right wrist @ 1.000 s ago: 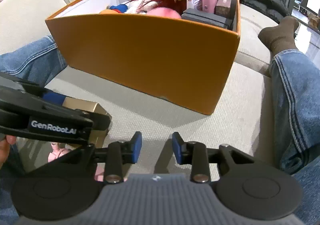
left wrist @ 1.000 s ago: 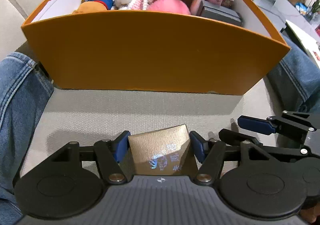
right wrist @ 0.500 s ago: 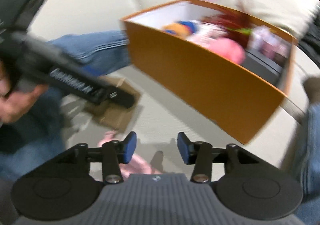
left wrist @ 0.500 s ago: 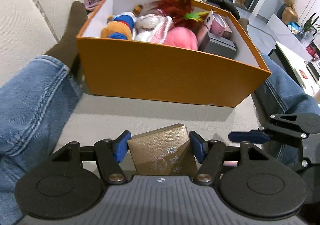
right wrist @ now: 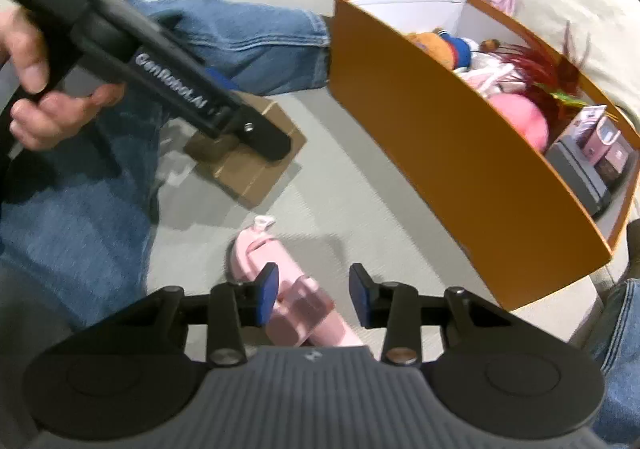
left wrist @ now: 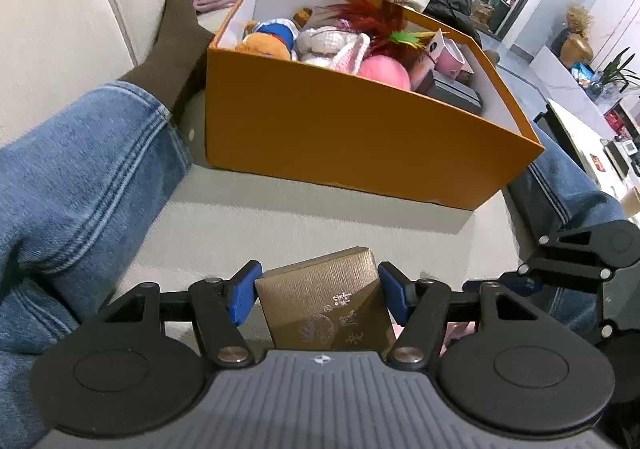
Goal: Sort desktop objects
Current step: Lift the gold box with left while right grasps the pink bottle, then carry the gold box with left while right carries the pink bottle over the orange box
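Sofa blurred; left gripper [left wrist: 318, 291] jaws clamp gold box [left wrist: 325, 305], right gripper [right wrist: 313, 291] jaws closing, empty.

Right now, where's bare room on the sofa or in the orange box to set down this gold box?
The cushion is bare between the orange box and the gold box in the left tongs, with a jeans leg on each side. Inside the orange box it is crowded: plush toys, feathers, a dark case.
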Demonstrator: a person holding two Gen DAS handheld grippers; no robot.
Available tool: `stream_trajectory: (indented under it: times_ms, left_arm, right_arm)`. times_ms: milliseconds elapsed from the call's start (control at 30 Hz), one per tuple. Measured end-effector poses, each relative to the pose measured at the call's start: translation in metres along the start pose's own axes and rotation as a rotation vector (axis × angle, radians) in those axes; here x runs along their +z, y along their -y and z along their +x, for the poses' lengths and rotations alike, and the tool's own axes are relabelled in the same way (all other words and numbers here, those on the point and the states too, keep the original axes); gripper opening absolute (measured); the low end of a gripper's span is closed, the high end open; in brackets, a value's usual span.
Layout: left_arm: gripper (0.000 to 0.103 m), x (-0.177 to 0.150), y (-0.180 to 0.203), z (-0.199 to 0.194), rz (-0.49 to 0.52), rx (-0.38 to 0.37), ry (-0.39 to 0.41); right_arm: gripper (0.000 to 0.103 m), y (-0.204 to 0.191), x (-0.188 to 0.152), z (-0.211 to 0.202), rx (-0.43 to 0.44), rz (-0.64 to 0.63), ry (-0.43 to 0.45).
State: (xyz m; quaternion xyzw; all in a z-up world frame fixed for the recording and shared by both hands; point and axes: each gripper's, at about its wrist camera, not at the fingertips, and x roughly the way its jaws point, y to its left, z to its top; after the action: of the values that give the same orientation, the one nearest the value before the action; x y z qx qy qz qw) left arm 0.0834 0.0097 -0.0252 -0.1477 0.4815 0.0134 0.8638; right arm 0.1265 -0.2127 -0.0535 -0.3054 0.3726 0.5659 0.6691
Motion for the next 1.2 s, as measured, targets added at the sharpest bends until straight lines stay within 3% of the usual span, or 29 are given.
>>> stream_trajectory:
  times_ms: [100,167,200,467,700,967,1200]
  left_arm:
    - [0.074,-0.002,0.000,0.003,0.003,-0.017,-0.006]
    - [0.074,-0.003,-0.001,0.003,0.003,-0.026,-0.010]
    - [0.074,-0.004,-0.001,0.004,0.003,-0.028,-0.011]
    - [0.074,-0.004,-0.004,0.004,-0.002,-0.033,-0.011]
    - [0.074,-0.004,-0.001,0.000,0.010,-0.025,-0.006]
    - [0.074,0.005,0.006,-0.020,0.057,-0.023,0.024]
    - [0.074,0.032,0.012,-0.056,0.106,-0.035,0.117]
  right_arm:
    - [0.040,0.000,0.002,0.010,-0.005,-0.013,-0.035]
    - [0.028,0.003,0.002,0.015,0.005,-0.007,-0.061]
    - [0.028,0.006,0.003,0.018,0.016,0.001,-0.068]
    - [0.017,0.007,-0.002,0.023,0.168,-0.004,-0.131]
    - [0.007,-0.006,-0.004,0.014,0.209,-0.011,-0.087]
    - [0.006,-0.016,0.021,-0.020,0.068,-0.172,-0.066]
    - [0.006,-0.009,0.051,-0.071,-0.062,-0.292,0.023]
